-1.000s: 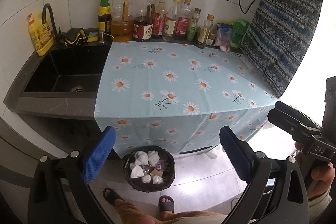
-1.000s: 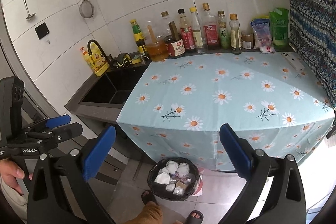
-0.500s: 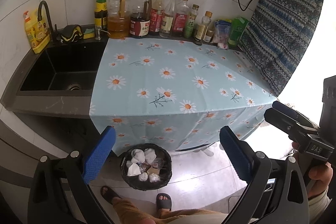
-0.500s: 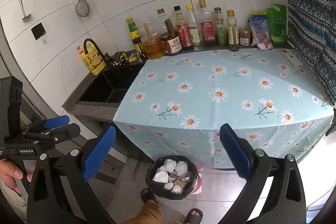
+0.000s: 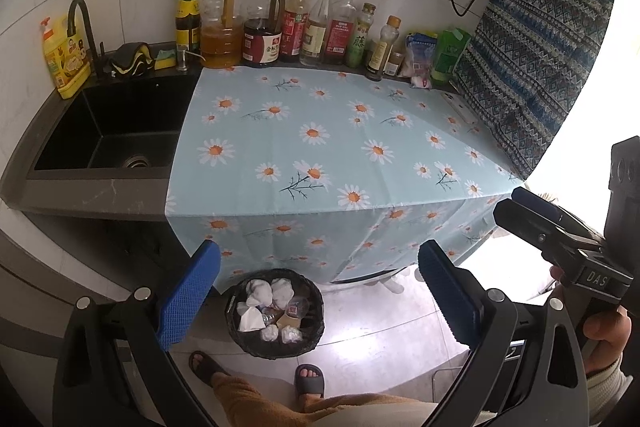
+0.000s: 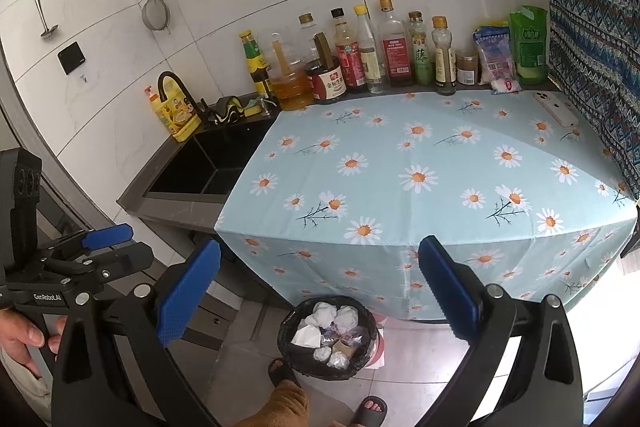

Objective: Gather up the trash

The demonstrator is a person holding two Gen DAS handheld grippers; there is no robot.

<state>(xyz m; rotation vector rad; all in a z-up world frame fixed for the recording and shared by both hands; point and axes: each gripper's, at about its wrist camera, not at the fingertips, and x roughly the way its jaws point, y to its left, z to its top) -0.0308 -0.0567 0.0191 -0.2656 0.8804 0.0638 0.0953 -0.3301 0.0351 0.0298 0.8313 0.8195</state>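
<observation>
A black trash basket (image 5: 244, 341) stands on the floor in front of the counter, holding crumpled white paper and small wrappers; it also shows in the right wrist view (image 6: 290, 355). My left gripper (image 5: 319, 291) is open and empty, held above the floor over the basket. My right gripper (image 6: 319, 291) is open and empty too, at about the same height. Each gripper shows side-on in the other's view, the right one (image 5: 532, 215) and the left one (image 6: 116, 243). The daisy tablecloth (image 5: 320, 147) on the counter carries no trash.
A black sink (image 5: 108, 131) with a tap is left of the cloth. Several sauce bottles (image 5: 304, 27) and packets line the back wall. A white phone (image 6: 556, 109) lies at the cloth's far right. A patterned curtain (image 5: 532, 67) hangs right. The person's sandalled feet (image 5: 308, 379) stand by the basket.
Both grippers have drawn back and up from the counter, so the counter and basket sit a little further off. Both stay open and empty.
</observation>
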